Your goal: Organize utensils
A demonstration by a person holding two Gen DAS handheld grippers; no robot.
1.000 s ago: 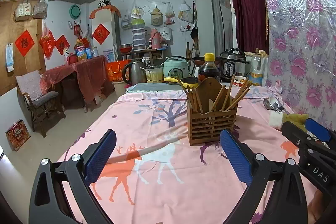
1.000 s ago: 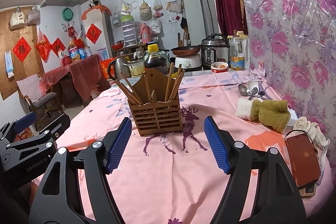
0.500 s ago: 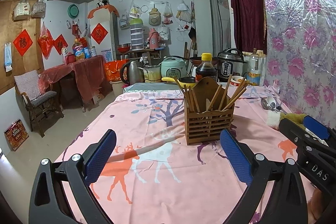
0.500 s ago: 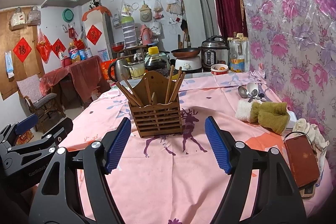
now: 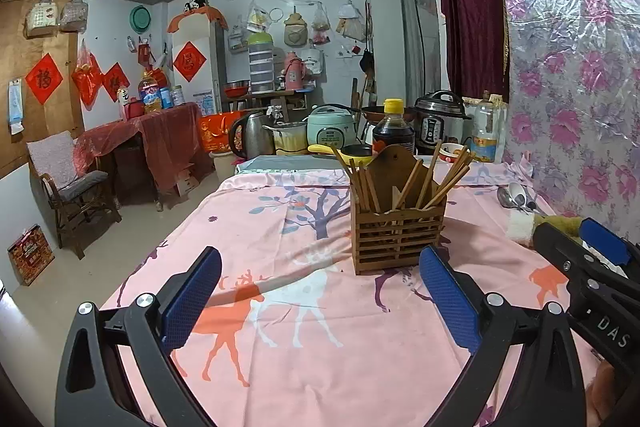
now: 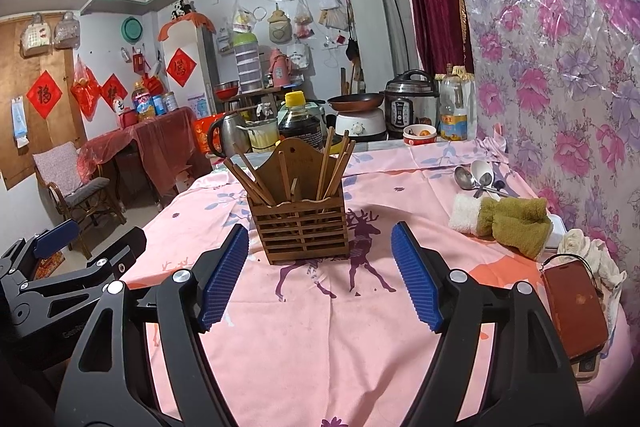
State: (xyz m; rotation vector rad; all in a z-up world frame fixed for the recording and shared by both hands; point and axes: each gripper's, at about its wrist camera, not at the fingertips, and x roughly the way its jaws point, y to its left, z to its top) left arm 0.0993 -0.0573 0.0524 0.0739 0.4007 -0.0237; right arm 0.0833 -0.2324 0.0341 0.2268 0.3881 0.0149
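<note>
A slatted wooden holder [image 5: 398,237] [image 6: 298,227] with several wooden chopsticks [image 6: 256,177] standing in it sits mid-table on the pink deer-print cloth [image 5: 280,307]. Metal and white spoons [image 6: 478,177] [image 5: 514,195] lie at the far right by the wall. My left gripper [image 5: 320,291] is open and empty, short of the holder and a little to its left. My right gripper [image 6: 320,267] is also open and empty, with the holder straight ahead beyond its fingertips. Each gripper shows at the edge of the other's view.
A white and olive towel [image 6: 504,221], a crumpled white cloth [image 6: 588,251] and a brown phone case [image 6: 574,309] lie along the right side near the flowered wall. A soy sauce bottle [image 6: 300,123], kettle [image 5: 252,137] and cookers [image 6: 410,103] stand behind the table.
</note>
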